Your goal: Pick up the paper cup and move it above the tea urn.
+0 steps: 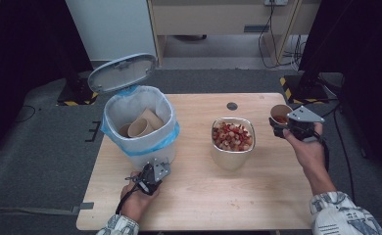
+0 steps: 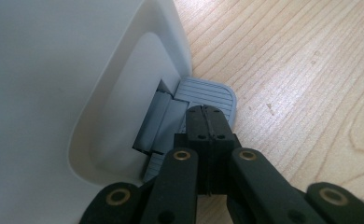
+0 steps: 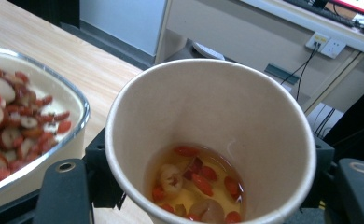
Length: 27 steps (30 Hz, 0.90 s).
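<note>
The right gripper [image 1: 283, 125], above the table's [image 1: 199, 196] far right corner, is clamped on a paper cup [image 3: 213, 140] holding liquid and red berries. The left gripper [image 2: 207, 122], jaws together, presses the bin's [image 1: 140, 122] pedal [image 2: 208, 93] near the front left edge.

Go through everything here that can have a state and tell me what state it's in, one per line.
Bin lid: raised open.
Pedal: under the shut left gripper.
Bin: lined with a blue bag, two paper cups inside.
Paper cup: clamped by the right gripper, some liquid and red fruit left.
Metal bowl: heaped with fruit pieces.
</note>
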Available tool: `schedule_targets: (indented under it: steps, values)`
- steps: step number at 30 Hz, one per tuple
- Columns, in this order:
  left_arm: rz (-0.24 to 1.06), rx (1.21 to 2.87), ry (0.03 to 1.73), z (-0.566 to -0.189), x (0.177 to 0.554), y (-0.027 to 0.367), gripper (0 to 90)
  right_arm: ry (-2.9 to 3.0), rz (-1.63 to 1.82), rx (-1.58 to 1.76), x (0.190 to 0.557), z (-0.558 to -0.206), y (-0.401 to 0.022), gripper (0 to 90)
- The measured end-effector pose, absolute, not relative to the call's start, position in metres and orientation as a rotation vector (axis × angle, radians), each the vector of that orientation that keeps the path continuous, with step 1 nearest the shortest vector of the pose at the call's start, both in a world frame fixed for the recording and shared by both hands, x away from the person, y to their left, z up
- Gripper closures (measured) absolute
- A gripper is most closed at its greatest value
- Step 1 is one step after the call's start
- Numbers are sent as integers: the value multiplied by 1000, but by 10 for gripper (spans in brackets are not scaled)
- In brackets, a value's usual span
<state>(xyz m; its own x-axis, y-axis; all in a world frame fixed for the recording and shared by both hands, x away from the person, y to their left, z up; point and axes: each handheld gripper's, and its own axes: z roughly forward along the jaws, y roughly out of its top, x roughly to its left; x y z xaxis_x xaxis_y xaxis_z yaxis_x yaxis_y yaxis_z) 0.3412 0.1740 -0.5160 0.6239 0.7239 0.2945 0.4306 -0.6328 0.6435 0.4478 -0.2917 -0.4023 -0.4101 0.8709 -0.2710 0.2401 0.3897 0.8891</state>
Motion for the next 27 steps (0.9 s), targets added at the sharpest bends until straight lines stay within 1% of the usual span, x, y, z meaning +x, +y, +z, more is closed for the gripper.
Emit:
schedule_targets:
  steps: [6,13,17,24,27]
  values:
    - [741,2324,903,-516,341,174,900,1869,1024,930,459,-388,-285,298]
    - [740,2323,905,-516,341,174,899,1881,1015,856,466,-379,-273,295]
    - [742,2323,905,-516,341,174,900,1886,1016,815,465,-378,-266,294]
    - [738,2322,906,-516,341,174,900,1878,1008,824,468,-376,-270,293]
    - [739,2323,906,-516,341,174,900,1885,1031,797,468,-375,-263,291]
